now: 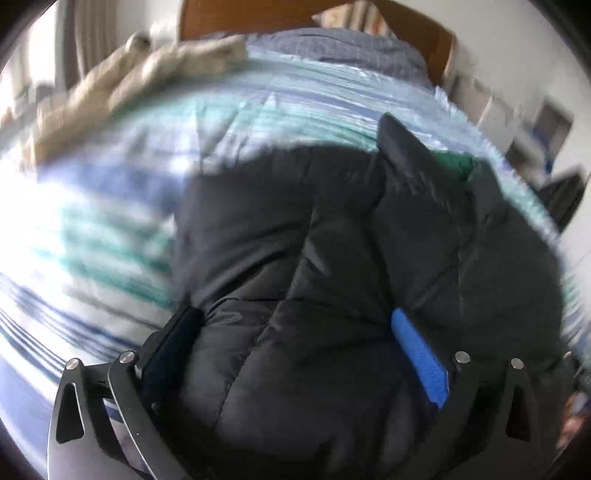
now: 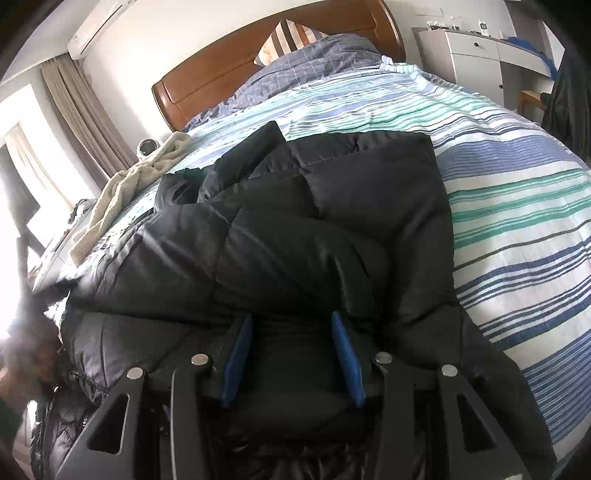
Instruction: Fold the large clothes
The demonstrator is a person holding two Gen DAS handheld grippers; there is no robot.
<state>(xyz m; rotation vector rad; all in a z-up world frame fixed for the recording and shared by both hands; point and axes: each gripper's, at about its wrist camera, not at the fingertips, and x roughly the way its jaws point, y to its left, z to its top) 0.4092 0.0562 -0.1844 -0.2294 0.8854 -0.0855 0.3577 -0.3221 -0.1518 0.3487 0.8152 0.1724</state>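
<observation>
A black puffer jacket lies partly folded on a striped bed. In the right wrist view a thick fold of it bulges between the blue pads of my right gripper, whose jaws stand partly apart around it. In the blurred left wrist view the jacket fills the middle, with a green lining patch near the collar. My left gripper has its jaws wide apart with jacket fabric bulging between them. Its blue pad presses the fabric on the right.
A beige towel lies on the bed's left side. A grey-blue duvet and a striped pillow sit by the wooden headboard. White cabinets stand at the right, curtains at the left.
</observation>
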